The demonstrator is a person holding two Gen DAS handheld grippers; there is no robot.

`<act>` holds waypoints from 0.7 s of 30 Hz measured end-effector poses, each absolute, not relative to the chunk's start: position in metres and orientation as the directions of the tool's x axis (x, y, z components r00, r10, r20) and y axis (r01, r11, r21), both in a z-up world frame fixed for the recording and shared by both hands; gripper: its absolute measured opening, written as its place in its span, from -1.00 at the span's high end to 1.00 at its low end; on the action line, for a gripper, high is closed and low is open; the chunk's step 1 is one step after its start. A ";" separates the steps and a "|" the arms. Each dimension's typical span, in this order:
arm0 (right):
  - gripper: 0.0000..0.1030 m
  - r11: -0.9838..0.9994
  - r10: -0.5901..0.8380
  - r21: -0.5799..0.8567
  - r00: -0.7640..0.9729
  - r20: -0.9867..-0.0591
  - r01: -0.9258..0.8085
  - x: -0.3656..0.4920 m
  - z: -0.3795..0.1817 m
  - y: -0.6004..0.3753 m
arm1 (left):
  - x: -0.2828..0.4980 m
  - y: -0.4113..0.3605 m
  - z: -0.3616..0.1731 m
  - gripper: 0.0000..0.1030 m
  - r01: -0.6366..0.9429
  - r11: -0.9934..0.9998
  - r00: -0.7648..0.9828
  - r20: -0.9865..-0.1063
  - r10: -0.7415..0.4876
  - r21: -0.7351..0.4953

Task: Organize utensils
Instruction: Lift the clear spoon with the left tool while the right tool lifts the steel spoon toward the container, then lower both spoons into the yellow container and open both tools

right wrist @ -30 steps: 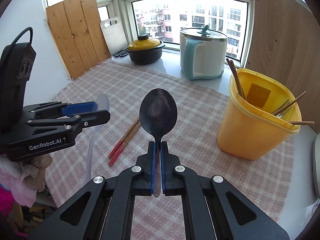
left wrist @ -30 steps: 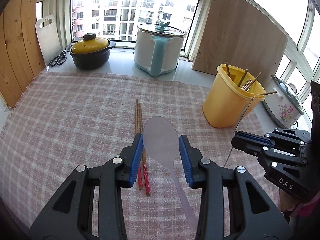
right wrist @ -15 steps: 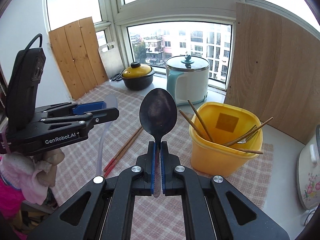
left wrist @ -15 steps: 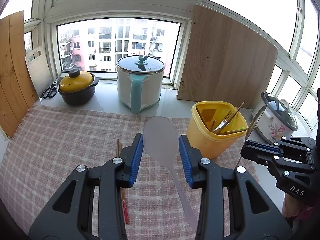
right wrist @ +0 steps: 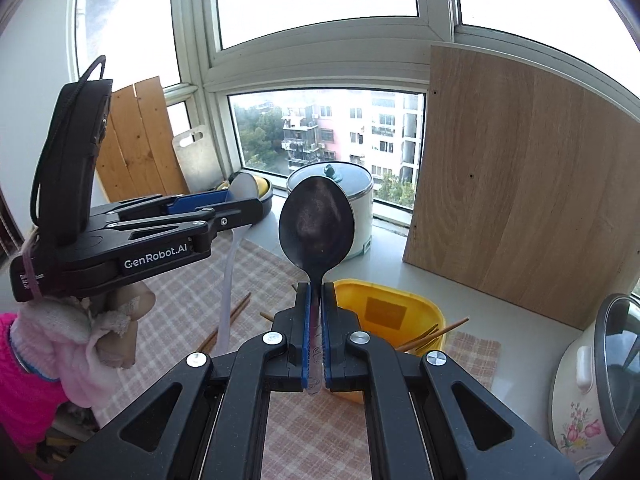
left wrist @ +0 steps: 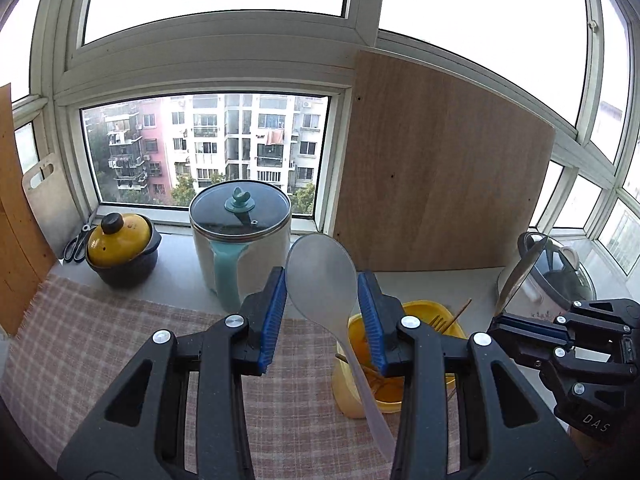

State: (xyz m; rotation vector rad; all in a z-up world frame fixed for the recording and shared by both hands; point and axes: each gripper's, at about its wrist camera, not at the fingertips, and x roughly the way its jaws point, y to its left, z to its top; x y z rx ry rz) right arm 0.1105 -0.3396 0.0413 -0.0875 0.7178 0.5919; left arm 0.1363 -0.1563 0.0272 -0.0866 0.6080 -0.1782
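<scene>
Left gripper [left wrist: 322, 312]: jaws clamped on bowl of translucent rice paddle [left wrist: 320, 280], handle trailing below. Right gripper [right wrist: 316, 332]: jaws together on neck of dark metal spoon [right wrist: 316, 228], bowl upright above. Yellow utensil bin [right wrist: 388, 308] just beyond, chopsticks [right wrist: 432, 332] inside.

two spoons [right wrist: 316, 224], one yellow tub [right wrist: 388, 312]

Right claw [right wrist: 315, 312] clamps dark spoon [right wrist: 316, 226] upright above yellow bin [right wrist: 400, 312].
</scene>
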 end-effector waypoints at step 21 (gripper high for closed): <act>0.94 0.859 0.445 0.137 0.588 -0.676 -0.493 0.161 0.009 -0.361 | 0.221 -0.192 -0.005 0.28 0.077 0.995 0.805 -0.584 -0.103 -0.071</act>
